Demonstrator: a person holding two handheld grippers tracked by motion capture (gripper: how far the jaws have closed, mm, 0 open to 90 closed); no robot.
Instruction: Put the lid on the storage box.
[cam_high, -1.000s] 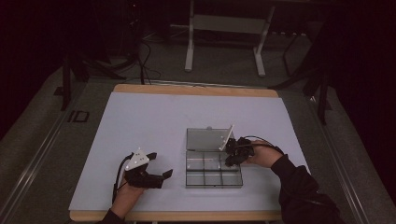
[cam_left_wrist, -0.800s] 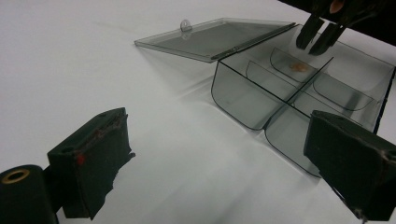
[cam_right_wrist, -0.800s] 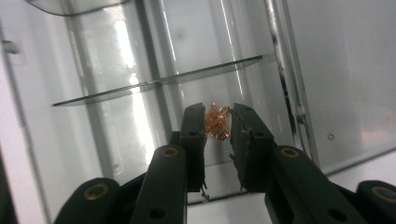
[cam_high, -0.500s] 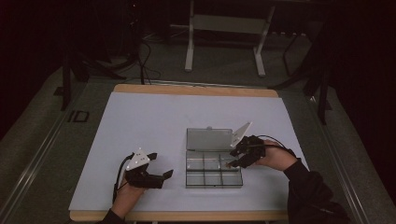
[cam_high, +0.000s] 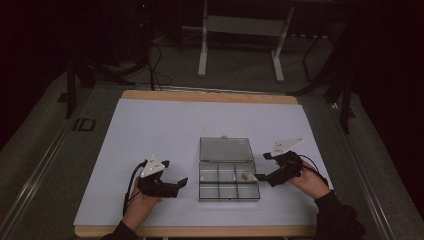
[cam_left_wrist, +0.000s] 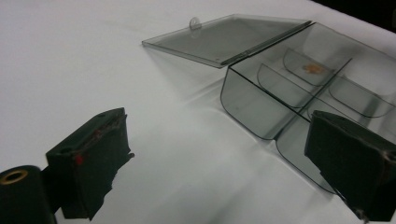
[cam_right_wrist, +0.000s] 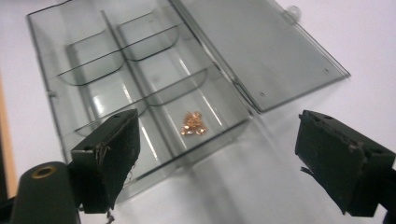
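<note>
Right gripper (cam_high: 264, 167) beside the clear box (cam_high: 229, 176) — jaws just opened wide, empty — left gripper (cam_high: 183, 184) spread too.

One clear plastic box (cam_high: 229, 181) lies on one white table (cam_high: 150, 130) — six compartments in it, two rows of three. One hinged lid (cam_high: 226, 149) lies open flat at the box's 12 o'clock. One small heap of copper bits (cam_right_wrist: 192, 123) sits in a single compartment — the other five are bare. Two grippers: one left gripper (cam_high: 181, 183), one right gripper (cam_high: 263, 166).
</note>
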